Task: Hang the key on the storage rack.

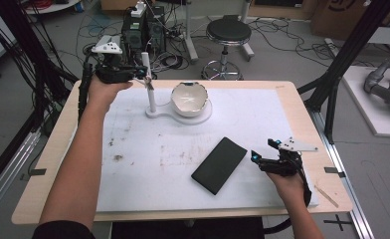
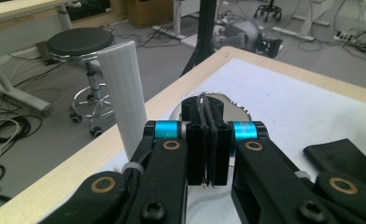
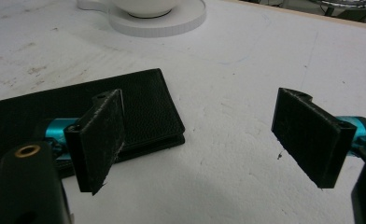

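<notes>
One black wallet (image 1: 219,165) lies just left of the spread-jawed right gripper (image 1: 260,159); the left gripper (image 1: 144,74) is clenched by one white post (image 1: 148,82).

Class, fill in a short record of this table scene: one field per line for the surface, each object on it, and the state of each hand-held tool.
Surface: white mat on a light wooden table
Stand: white plastic base with an upright post, far middle of mat
Bowl: white jagged-rimmed bowl, resting on the stand's round base
Wallet: flat black leather wallet, lying on the mat, near right
Left tool: jaws shut, beside the post
Right tool: jaws open, empty, right of the wallet
</notes>
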{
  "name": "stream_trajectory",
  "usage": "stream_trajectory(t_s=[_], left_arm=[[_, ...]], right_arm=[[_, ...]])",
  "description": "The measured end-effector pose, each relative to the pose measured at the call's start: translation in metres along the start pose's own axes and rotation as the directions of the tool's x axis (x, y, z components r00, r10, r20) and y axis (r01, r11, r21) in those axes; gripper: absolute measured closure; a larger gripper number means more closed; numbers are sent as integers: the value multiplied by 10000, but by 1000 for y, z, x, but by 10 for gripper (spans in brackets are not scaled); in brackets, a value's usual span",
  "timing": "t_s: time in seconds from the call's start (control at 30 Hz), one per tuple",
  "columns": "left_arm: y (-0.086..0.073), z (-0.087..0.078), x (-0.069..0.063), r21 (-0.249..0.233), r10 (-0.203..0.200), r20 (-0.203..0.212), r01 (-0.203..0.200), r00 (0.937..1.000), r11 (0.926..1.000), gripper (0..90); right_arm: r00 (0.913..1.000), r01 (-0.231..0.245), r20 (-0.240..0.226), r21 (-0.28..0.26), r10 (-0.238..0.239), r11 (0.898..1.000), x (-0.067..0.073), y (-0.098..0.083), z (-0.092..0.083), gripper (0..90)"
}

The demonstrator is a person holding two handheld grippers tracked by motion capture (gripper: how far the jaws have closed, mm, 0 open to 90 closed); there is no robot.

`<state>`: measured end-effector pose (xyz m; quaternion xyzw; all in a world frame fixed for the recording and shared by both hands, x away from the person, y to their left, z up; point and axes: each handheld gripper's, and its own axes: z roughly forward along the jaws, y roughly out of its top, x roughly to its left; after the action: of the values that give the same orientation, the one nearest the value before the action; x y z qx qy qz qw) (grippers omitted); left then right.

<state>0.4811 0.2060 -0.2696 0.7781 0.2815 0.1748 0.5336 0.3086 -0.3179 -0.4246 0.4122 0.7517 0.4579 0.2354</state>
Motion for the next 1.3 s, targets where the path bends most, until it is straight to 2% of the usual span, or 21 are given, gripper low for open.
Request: stream_trajectory(t_s=[0.13,0.37,0.47,0.6,0.87,0.93,1.03,1.07,1.1,1.13,1.2,1.27,1.3], left_arm=[[-1,-2,1,-39,-57,6,57,10000,10000,878],[-2,-1,2,30,-106,-219,107,9997,9999,876],[-2,-3,3,-145,-180,-399,174,9990,9997,890],[-3,-5,5,38,-173,-443,175,9989,9998,890],[-5,-13,2,-31,-172,-441,171,9989,9998,877],[-5,-18,-5,246,67,-462,-56,9989,9997,839],[-6,-23,-12,289,185,-452,-172,9988,9994,795],[-9,-27,-16,249,149,-406,-139,9991,9996,795],[-12,-29,-20,215,147,-433,-137,9990,9997,733],[-18,-34,-25,175,-28,-371,34,9993,9998,716],[-23,-36,-28,92,-124,-269,127,9996,9999,685],[-35,-42,-34,-90,-317,-158,316,9994,9995,650],[-35,-42,-34,-90,-317,-158,316,9994,9995,631]], right_arm=[[10000,-56,-9,31,56,10000,-1,-1,0,181],[10000,8,-46,22,-7,10000,0,0,0,181],[10000,-33,-36,61,33,10000,0,-1,1,180],[10000,20,-41,43,-19,10000,0,0,1,181],[10000,15,-65,35,-15,10000,0,0,1,181],[10000,27,-70,43,-27,10000,0,0,1,181],[9999,-6,-113,63,6,10000,0,-1,1,180],[9999,-8,-121,55,9,10000,0,-1,1,180],[9999,-40,-142,72,41,10000,0,0,1,180],[9999,-37,-136,53,38,10000,1,0,1,181],[9999,3,-134,-3,-3,10000,1,0,1,180],[9999,12,-117,-18,-12,10000,2,1,-1,180],[9999,12,-117,-18,-12,10000,2,1,-1,180]])
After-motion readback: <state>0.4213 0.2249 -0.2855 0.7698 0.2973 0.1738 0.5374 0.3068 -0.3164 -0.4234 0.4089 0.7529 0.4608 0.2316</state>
